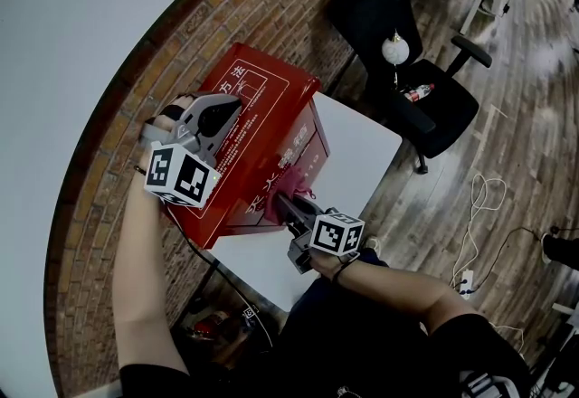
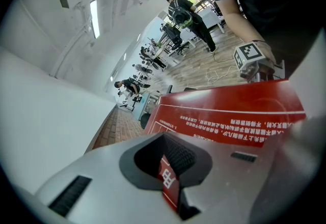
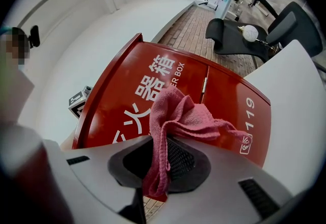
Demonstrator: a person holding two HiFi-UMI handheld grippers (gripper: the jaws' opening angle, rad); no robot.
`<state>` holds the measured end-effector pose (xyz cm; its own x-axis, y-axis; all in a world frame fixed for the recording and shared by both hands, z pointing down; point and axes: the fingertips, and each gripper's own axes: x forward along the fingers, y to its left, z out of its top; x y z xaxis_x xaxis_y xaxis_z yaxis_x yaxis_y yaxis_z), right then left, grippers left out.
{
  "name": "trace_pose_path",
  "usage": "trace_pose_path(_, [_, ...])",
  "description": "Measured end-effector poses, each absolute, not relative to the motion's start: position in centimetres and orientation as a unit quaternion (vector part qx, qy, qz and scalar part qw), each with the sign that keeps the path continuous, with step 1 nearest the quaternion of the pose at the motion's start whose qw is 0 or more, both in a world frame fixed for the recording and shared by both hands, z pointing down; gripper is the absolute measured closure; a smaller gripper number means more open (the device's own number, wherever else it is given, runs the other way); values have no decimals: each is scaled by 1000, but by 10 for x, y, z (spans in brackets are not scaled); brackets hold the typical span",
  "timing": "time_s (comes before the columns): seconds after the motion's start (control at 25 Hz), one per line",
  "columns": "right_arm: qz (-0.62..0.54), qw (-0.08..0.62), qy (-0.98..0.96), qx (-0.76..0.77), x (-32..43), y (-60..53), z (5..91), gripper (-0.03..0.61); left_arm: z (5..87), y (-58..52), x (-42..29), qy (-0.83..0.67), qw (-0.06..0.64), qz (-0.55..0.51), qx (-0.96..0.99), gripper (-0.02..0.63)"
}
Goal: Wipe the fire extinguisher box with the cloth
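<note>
The red fire extinguisher box [image 1: 262, 107] stands on a white table [image 1: 362, 147] against the brick wall. My left gripper [image 1: 222, 111] sits at the box's top left edge. In the left gripper view the printed red top [image 2: 229, 111] fills the narrow gap of that gripper [image 2: 170, 167], whose jaws are clamped on it. My right gripper [image 1: 288, 204] is at the box's front face, shut on a pink cloth [image 1: 294, 181]. In the right gripper view the cloth [image 3: 178, 111] bunches out of this gripper [image 3: 163, 159] and lies against the box front [image 3: 122, 101] with its white lettering.
A black office chair [image 1: 398, 52] with a white ball and a bottle on it stands just beyond the table. The brick wall [image 1: 118, 170] runs behind the box. Cables [image 1: 479, 206] lie on the wooden floor at the right. People sit far off in the left gripper view.
</note>
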<state>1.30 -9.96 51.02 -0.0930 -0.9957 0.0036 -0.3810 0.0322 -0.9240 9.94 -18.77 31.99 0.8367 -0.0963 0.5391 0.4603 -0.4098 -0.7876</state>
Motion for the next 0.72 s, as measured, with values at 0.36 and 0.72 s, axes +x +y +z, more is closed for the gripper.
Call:
trace_pose_path(0.36, [-424,363,606,-567,16,-102,531,505,320,-188,100,-113,531,-260,-799,584])
trace_pose_path(0.72, [-428,351,605,-572,16,-101,541,505,319,-187,100,-114,530,-261,-799,584])
